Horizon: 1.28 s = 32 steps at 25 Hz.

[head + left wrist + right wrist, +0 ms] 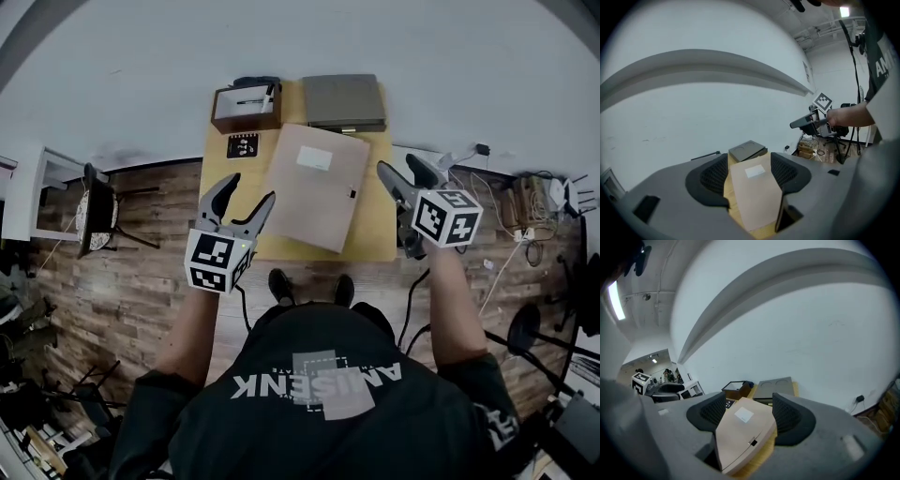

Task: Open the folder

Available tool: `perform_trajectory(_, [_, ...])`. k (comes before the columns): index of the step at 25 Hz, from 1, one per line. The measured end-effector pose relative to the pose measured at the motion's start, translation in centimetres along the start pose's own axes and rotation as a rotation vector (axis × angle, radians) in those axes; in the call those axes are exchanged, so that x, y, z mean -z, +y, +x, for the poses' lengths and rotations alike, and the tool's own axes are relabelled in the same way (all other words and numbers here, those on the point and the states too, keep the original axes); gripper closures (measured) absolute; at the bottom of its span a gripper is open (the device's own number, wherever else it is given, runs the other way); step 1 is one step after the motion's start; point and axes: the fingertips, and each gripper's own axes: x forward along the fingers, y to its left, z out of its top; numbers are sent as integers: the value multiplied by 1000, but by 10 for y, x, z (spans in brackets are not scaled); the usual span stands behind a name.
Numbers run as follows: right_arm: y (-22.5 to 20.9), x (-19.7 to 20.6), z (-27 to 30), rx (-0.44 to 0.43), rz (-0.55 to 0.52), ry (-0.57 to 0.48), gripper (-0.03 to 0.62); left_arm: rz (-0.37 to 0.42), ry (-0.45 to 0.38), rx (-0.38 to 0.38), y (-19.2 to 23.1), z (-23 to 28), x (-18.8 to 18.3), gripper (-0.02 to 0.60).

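Your left gripper (251, 187) and right gripper (398, 164) flank the folder (314, 183), fingers wide, empty. It looks light and stiff; take the cover at its right edge.
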Motion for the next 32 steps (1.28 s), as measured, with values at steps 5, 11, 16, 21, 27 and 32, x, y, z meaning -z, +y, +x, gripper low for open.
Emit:
perform_trajectory(5, [-16, 43, 24, -3, 137, 73, 301, 16, 94, 50, -13, 8, 40, 310])
perform_trajectory(11, [-36, 101, 46, 22, 211, 197, 301, 22, 166, 100, -22, 23, 82, 310])
perform_trajectory(16, [-44, 144, 60, 43, 280, 283, 301, 73, 222, 136, -33, 32, 112, 310])
perform_trajectory(21, [-49, 171, 74, 28, 348, 322, 301, 164, 297, 171, -46, 38, 139, 310])
perform_trajectory(27, [-57, 198, 84, 22, 375, 404, 301, 141, 343, 180, -53, 46, 157, 310])
perform_trajectory(32, [-60, 206, 92, -3, 435, 402, 301, 113, 387, 191, -55, 50, 175, 308])
